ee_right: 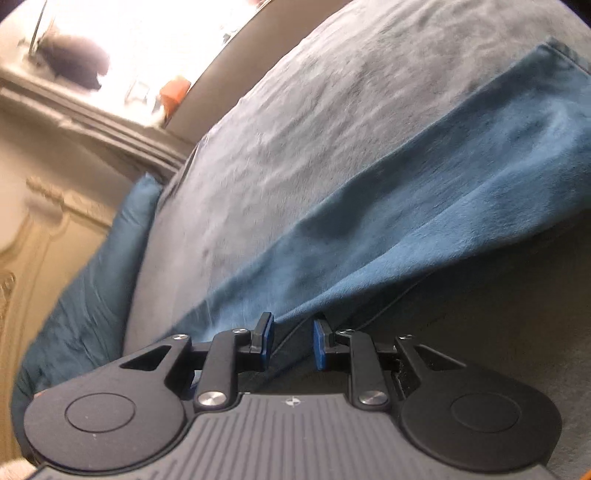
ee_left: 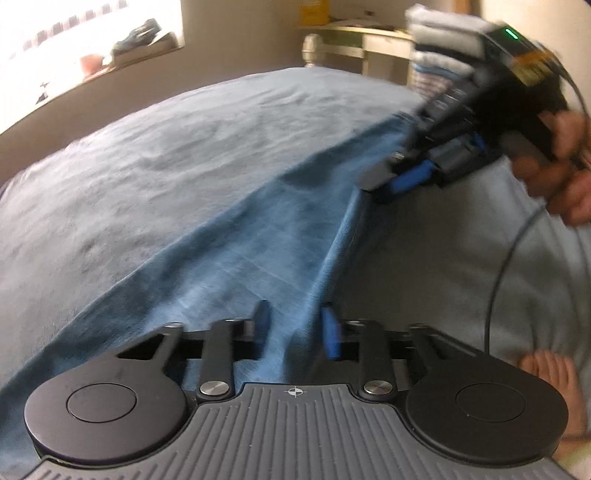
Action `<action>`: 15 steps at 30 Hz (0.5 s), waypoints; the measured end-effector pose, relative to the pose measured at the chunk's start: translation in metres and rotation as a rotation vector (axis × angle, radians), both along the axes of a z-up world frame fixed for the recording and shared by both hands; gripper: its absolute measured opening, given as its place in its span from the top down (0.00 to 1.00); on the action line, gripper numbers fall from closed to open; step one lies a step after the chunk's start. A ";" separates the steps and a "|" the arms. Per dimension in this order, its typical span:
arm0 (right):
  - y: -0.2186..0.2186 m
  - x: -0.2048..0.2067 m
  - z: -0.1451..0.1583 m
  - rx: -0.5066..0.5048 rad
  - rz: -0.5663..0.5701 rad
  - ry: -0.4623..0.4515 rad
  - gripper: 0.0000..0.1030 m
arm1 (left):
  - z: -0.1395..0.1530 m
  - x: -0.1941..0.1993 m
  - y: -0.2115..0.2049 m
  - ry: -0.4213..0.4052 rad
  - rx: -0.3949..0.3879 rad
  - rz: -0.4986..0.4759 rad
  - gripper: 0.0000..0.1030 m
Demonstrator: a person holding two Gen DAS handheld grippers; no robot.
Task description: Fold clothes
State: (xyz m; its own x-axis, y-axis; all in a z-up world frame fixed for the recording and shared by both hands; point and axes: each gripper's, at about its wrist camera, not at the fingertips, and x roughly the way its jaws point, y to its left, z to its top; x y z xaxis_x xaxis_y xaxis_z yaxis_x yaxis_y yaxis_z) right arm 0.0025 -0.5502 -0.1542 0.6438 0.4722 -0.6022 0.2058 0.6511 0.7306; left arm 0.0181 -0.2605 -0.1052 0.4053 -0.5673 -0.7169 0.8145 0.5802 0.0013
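grippers: 2 [ee_left: 295, 325] [ee_left: 388, 181] | blue cloth: 1 [ee_left: 229, 236] | bed: 1 [ee_left: 147, 155] | pillow: 1 [ee_right: 92, 280]

No text, brand or number can be read in either view. The only sign is a small crosshair mark on the ribbed housing of the left gripper [ee_left: 295, 334], matched on the right gripper [ee_right: 293, 339], where it looks blurred. A yellow box [ee_left: 313, 12] may carry print, but it is illegible.

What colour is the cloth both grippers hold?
Teal blue cloth; clearest in right wrist view.
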 end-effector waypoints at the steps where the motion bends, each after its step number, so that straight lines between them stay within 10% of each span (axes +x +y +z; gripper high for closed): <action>1: -0.002 -0.001 -0.001 0.010 -0.014 0.004 0.77 | 0.002 0.004 0.001 0.005 -0.014 0.015 0.87; 15: -0.045 -0.047 -0.043 0.090 -0.344 0.142 0.77 | 0.009 0.016 0.004 0.027 -0.062 0.067 0.91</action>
